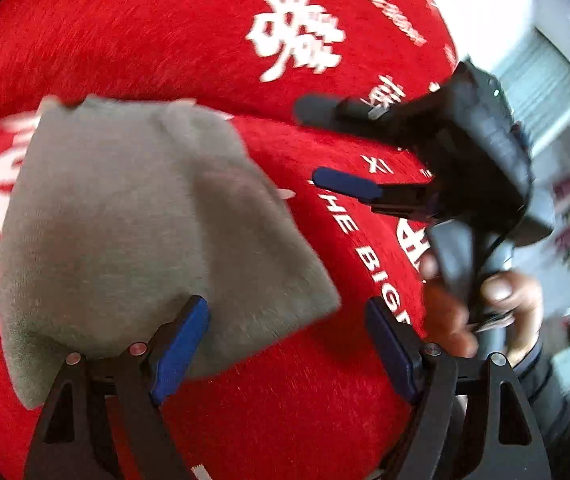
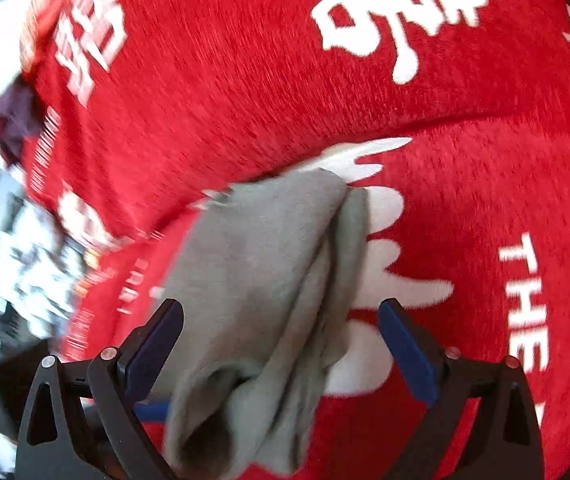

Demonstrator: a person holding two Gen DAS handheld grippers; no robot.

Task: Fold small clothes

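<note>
Two grippers hover over one grey garment (image 1: 145, 220), and neither holds it. The garment lies on a red cover (image 1: 165, 32) printed with white characters. It sits well in from the cover's one visible edge, which shows past the right gripper (image 1: 313, 143). What is under the cover, a desk or something else, I cannot tell.

The left gripper (image 1: 287, 304) has its fingers (image 1: 181, 352) spread wide. Its left finger is over the near edge of the garment and the other is over bare red cover, with nothing pinched between them. The right gripper, carried in a hand (image 1: 497, 312), points in from the garment's right side. Its fingers are also wide apart, with nothing between them in the left view. In its own view the garment appears between them but is not pressed by either pad.

In the left view the garment looks roughly flat, a doubled panel. The right view shows a loose ridge of layers running along it, bunched at the near end. This suggests a fold has been laid and let go, and wide fingers fit that reading. The loose ridge probably needs smoothing, or the near end needs regripping, before another fold.
</note>
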